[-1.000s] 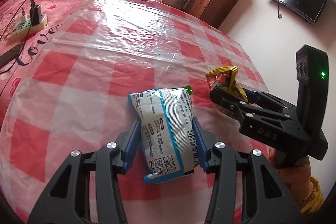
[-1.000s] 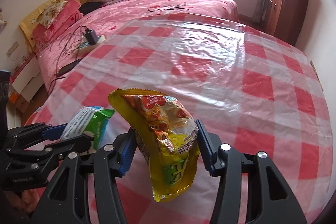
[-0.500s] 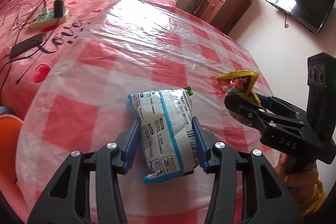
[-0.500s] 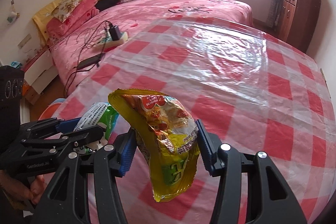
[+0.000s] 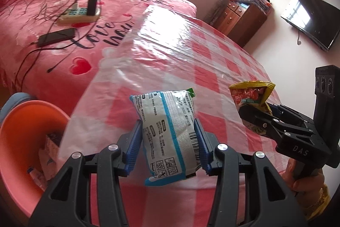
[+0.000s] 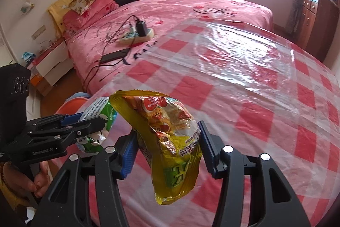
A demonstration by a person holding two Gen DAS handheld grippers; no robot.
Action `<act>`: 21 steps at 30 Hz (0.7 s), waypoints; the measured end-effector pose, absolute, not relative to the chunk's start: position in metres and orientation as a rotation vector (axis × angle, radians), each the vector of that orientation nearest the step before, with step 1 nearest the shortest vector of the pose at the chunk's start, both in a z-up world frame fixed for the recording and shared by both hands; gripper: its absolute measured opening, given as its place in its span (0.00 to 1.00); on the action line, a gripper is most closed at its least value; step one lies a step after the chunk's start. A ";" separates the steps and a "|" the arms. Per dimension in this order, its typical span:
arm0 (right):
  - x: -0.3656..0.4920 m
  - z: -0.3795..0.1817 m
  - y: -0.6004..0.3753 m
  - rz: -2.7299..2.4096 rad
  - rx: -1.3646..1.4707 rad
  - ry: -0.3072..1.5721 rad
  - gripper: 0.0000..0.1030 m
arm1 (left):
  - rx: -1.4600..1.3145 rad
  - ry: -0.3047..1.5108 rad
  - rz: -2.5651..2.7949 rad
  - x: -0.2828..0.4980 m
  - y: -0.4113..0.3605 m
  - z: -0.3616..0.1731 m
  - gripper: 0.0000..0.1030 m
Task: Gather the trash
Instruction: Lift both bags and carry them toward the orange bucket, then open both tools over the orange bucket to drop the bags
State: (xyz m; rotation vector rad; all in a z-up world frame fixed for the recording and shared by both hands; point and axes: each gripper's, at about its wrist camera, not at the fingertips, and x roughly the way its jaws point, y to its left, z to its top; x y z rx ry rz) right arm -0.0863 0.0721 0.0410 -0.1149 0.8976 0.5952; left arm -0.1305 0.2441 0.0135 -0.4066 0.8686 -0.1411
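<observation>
My left gripper (image 5: 169, 142) is shut on a white and blue snack packet (image 5: 170, 131), held above the left edge of the checked table. It also shows in the right wrist view (image 6: 93, 120), where the packet (image 6: 97, 112) looks green and white. My right gripper (image 6: 167, 148) is shut on a yellow snack bag (image 6: 170, 142), held above the table; the bag also shows in the left wrist view (image 5: 250, 97). An orange bin (image 5: 23, 142) with several wrappers inside stands on the floor, below and left of my left gripper.
The table has a red and white checked cloth under clear plastic (image 6: 244, 78). A pink bed (image 5: 63, 14) lies beyond with a power strip (image 5: 80, 14), a phone (image 5: 57, 36) and cables. A wooden dresser (image 5: 240, 20) and a wall TV (image 5: 310, 20) are at the far right.
Both grippers have moved left with their packets, towards the table's left edge. The orange bin has come into the left wrist view.
</observation>
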 end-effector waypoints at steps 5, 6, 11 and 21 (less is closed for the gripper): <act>-0.095 0.044 0.097 0.651 -0.136 0.901 0.52 | -0.426 0.857 -0.098 -0.147 0.267 0.016 0.48; -0.097 0.044 0.103 0.663 -0.144 0.901 0.52 | -0.431 0.854 -0.088 -0.151 0.272 0.017 0.48; -0.104 0.046 0.131 0.717 -0.173 0.907 0.52 | -0.444 0.839 -0.028 -0.171 0.300 0.019 0.48; -0.117 0.044 0.198 0.839 -0.241 0.926 0.52 | -0.518 0.839 0.087 -0.205 0.359 0.003 0.48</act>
